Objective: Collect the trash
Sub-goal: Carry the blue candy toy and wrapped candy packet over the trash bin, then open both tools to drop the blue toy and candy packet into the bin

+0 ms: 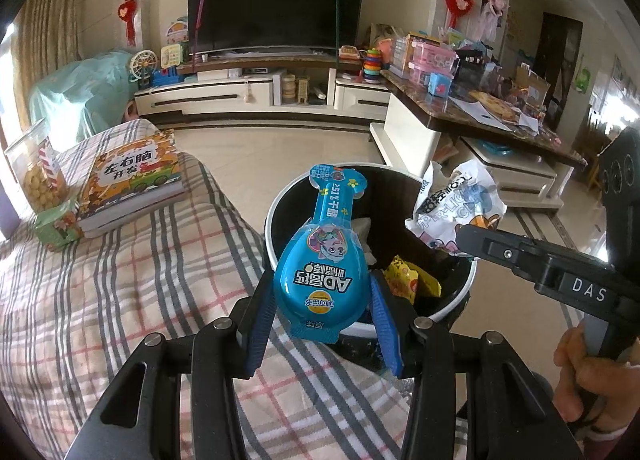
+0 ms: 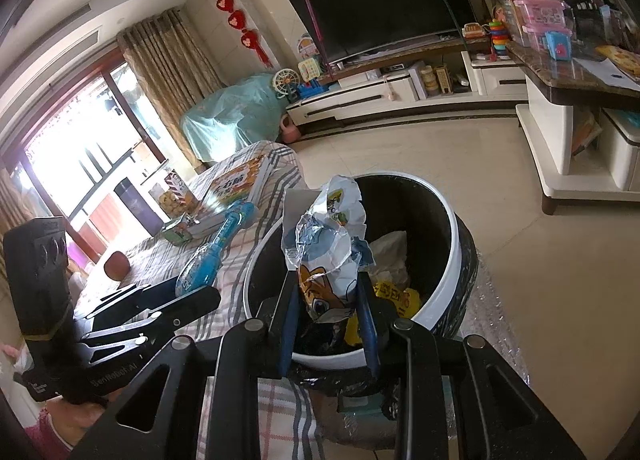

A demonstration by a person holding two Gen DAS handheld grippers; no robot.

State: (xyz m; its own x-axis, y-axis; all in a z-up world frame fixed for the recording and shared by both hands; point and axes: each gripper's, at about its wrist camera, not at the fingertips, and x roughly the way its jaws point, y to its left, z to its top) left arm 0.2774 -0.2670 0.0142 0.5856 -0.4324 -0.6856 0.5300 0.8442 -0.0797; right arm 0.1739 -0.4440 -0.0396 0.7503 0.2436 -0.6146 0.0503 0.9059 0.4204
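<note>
We see a bright blue cheese-stick wrapper (image 1: 320, 260) with a yellow-orange disc and a cartoon pup, and a crumpled white wrapper (image 2: 330, 256) printed pale blue with an orange cartoon tiger. Our gripper pads (image 1: 260, 324) are blue on black frames. The trash bin (image 1: 456, 306) is white outside, black inside, holding a yellow packet (image 1: 412, 280). The sofa cover (image 1: 120, 280) is cream plaid with grey and pink stripes. The book (image 1: 134, 175) is orange.
</note>
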